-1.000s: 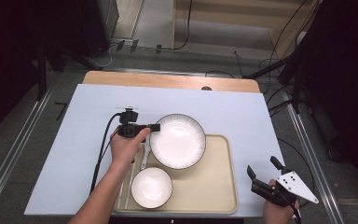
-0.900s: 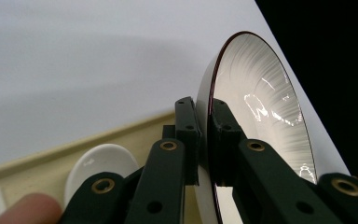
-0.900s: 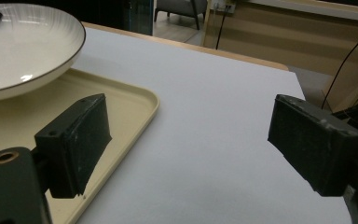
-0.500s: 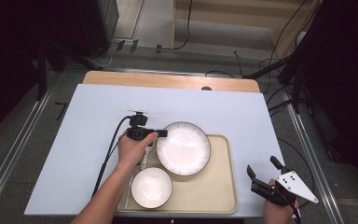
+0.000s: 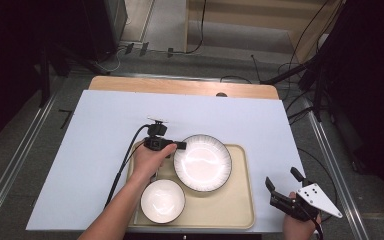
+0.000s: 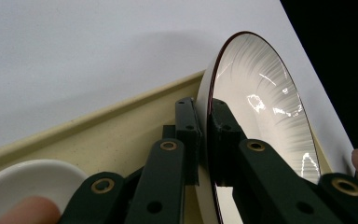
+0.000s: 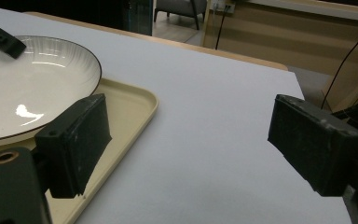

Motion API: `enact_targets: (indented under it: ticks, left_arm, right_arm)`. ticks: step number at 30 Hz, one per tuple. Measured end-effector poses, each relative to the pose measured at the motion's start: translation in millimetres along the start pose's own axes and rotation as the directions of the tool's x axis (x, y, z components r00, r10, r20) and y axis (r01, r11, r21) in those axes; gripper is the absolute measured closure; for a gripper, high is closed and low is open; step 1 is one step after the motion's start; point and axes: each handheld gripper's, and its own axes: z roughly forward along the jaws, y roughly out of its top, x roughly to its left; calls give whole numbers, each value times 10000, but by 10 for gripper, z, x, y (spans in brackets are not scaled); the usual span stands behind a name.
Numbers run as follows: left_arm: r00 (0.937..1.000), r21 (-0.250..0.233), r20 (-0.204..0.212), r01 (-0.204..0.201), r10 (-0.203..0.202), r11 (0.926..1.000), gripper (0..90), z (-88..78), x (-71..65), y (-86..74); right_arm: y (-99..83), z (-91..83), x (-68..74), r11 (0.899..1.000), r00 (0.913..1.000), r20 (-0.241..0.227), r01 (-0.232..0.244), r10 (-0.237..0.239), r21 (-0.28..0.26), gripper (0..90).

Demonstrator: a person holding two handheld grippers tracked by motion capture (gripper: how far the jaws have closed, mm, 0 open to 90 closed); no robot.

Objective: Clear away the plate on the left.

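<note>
No writing, label, brand, number or sign can be read anywhere in these pictures.
</note>
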Motion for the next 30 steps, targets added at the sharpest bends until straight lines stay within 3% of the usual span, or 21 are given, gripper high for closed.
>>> enact_targets:
  ticks: [3, 6, 9, 14, 16, 18, 22, 24, 26, 29, 30]
  left_arm:
    - [9993, -160, -75, -360, 359, 9992, 824, -19, -9, -3]
    - [9954, -373, -544, -816, 795, 9960, 732, -64, -33, -1]
    - [9968, -799, -193, -791, 778, 9937, 707, -165, -46, 20]
    - [9938, -1389, -146, -1110, 1101, 9841, 594, -303, -82, 9]
    - [9923, -1958, -194, -1234, 1220, 9729, 560, -356, -76, -23]
    - [9862, -2157, -478, -1649, 1582, 9624, 492, -398, -73, -43]
    - [9841, -2226, -712, -1750, 1630, 9591, 365, -514, -101, -69]
    - [9788, -2464, -1112, -1950, 1721, 9494, 254, -577, -110, -92]
    - [9726, -2523, -1487, -2122, 1788, 9441, 118, -631, -104, -115]
    - [9640, -2525, -1692, -2436, 2051, 9364, 0, -700, -85, -178]
    - [9630, -2518, -1747, -2451, 2051, 9362, 0, -719, -75, -195]
  right_arm:
    - [0, 0, 0, 10000, 10000, -3, -2, 2, 6, 133]
    - [1, -1, 2, 10000, 10000, 5, -9, 9, -8, 133]
    - [2, -1, 0, 10000, 10000, 21, 44, -44, -15, 133]
    - [-1, 3, -2, 10000, 10000, 22, 38, -38, -8, 133]
    - [-1, 5, 1, 10000, 10000, 1, 41, -41, 8, 133]
    - [-1, 9, 2, 10000, 10000, -17, 59, -59, 26, 133]
    - [-2, 19, 7, 10000, 10000, -72, 44, -44, 82, 134]
    - [-1, 22, 10, 9999, 9999, -94, 45, -45, 91, 133]
    - [-2, 24, 6, 10000, 9999, -88, 62, -61, 57, 133]
    - [-6, 34, 0, 9999, 9998, -187, 42, -40, 94, 133]
    - [-8, 40, -4, 9999, 9999, -170, 7, -5, 108, 133]
